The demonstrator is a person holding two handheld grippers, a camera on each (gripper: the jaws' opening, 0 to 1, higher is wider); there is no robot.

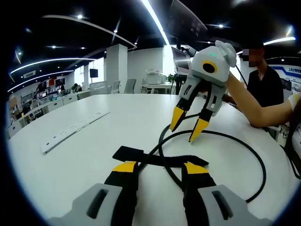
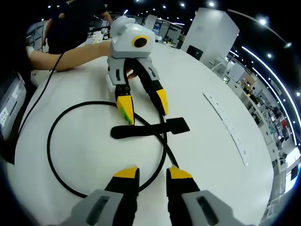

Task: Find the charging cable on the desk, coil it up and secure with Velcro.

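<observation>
Table (image 1: 94,141): white, round | cable (image 2: 51,141) looped | room: probably open office

A white power strip (image 1: 73,128) lies flat on the round white table (image 1: 117,113), well off to the left gripper's left. Beyond the claws, office desks and chairs (image 1: 115,86) stand in the background.

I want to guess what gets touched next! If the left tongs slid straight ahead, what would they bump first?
Probably the black Velcro strap, lying flat just ahead of the open left tongs, with the black cable crossing it there. Depth is hard to judge.
</observation>
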